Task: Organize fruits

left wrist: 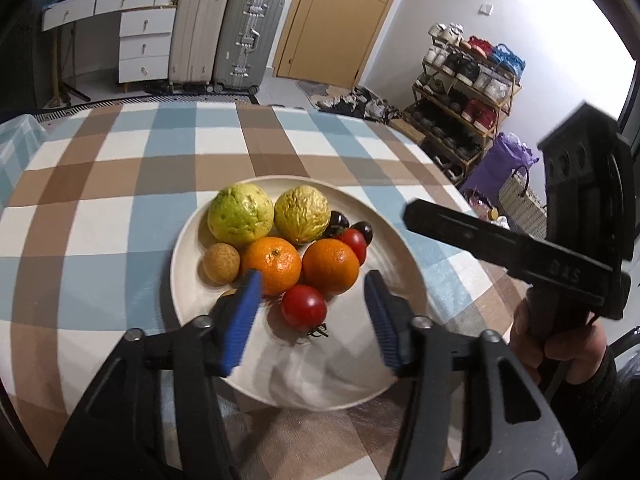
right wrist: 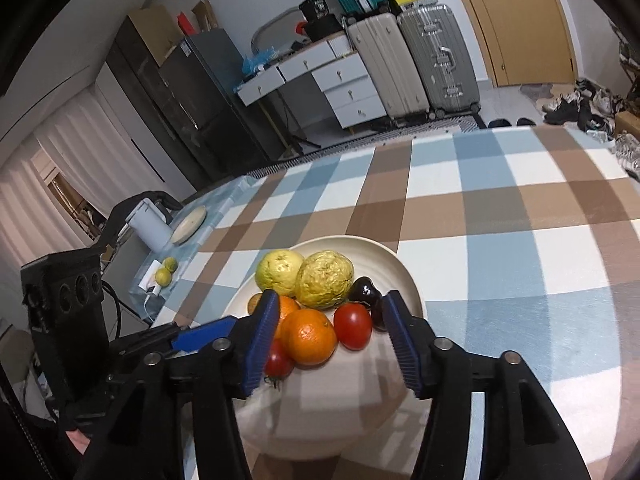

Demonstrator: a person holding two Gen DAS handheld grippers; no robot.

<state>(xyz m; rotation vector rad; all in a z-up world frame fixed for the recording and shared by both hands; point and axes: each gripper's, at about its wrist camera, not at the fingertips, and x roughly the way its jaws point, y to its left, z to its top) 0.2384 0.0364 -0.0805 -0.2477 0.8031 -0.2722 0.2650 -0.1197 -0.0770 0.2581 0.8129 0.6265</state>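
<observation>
Poised over the plate (left wrist: pixel 188 240) on the checked table (left wrist: pixel 100 200): left gripper (left wrist: pixel 312 320) and right gripper (right wrist: pixel 332 336), jaws apart, gripping nothing. Heaped on the plate: guavas (left wrist: pixel 240 216), oranges (left wrist: pixel 330 266), tomatoes (left wrist: pixel 303 307). Best approached singly from above, loose near tomato first, squeezed lightly against bruising or rolling.

Left tool (left wrist: pixel 312 300) hangs open above the fruit plate (left wrist: pixel 400 216).

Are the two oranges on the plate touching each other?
Touching. In the left wrist view, the left orange and the right orange meet side by side on the plate, no gap.
</observation>
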